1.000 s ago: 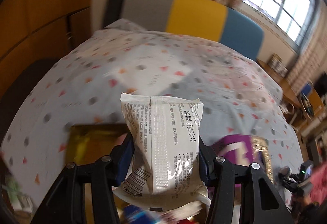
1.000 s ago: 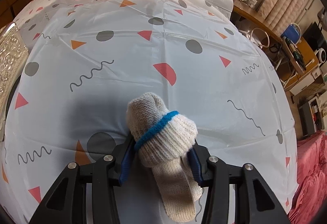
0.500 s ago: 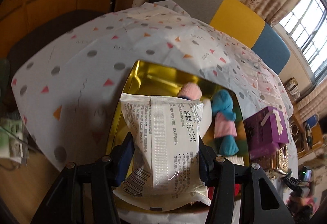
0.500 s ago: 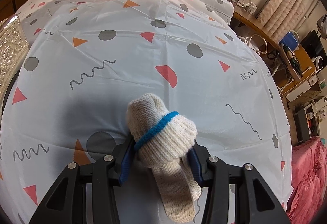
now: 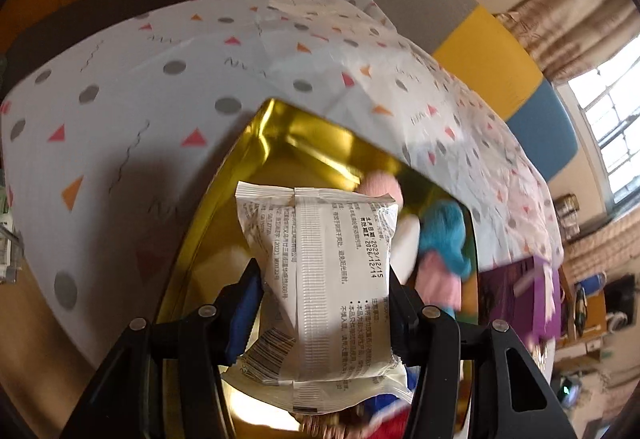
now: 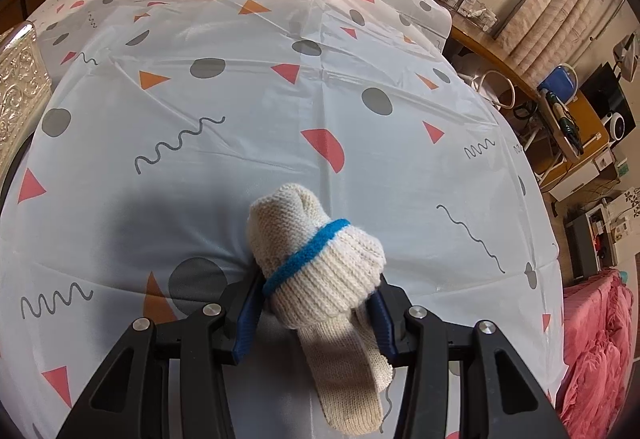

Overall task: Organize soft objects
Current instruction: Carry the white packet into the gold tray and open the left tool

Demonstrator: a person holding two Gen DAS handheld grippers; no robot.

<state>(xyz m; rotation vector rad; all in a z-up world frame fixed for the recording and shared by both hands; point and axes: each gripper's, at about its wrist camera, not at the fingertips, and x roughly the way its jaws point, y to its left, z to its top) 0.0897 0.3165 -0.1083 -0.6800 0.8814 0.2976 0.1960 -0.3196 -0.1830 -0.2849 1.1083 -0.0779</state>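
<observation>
While both grippers are pointed steeply down, a white packet [image 5: 320,291] is clamped between the pads of the left gripper [image 5: 322,303] above a gold tray [image 5: 256,159]. Pink [image 5: 380,187] and blue [image 5: 444,235] soft toys and a purple box [image 5: 516,299] are seen only in the left view. A rolled knit glove [image 6: 320,267] is gripped by the right gripper [image 6: 316,307] over the tablecloth [image 6: 240,119]. Only in the right view is a pink cloth [image 6: 596,351] shown.
</observation>
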